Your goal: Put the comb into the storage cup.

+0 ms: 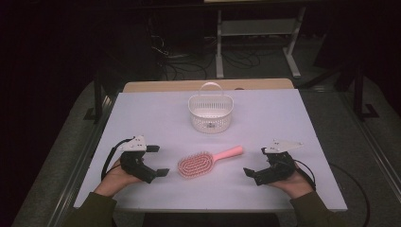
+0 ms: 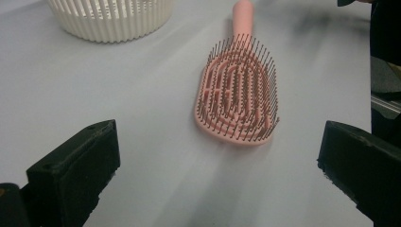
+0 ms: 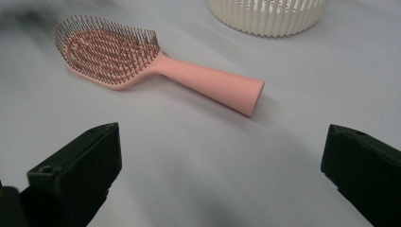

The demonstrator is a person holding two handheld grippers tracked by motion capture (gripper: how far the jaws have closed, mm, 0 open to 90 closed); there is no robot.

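A pink hairbrush (image 1: 208,161) lies bristles up in the middle of the white table (image 1: 156,113), its handle pointing right and away. Behind it stands a white slatted basket (image 1: 211,112) with an upright handle. My left gripper (image 1: 157,161) rests open to the brush's left, nothing between its jaws; in the left gripper view the brush head (image 2: 239,97) lies just ahead and the basket (image 2: 111,19) at top left. My right gripper (image 1: 257,161) rests open to the brush's right; in the right gripper view the brush handle (image 3: 213,85) lies ahead, the basket (image 3: 269,16) beyond.
A wooden board edge (image 1: 208,85) shows behind the table. Beyond it are a white frame's legs (image 1: 220,52) and cables (image 1: 189,66) on the dark floor. Black rails run along both table sides.
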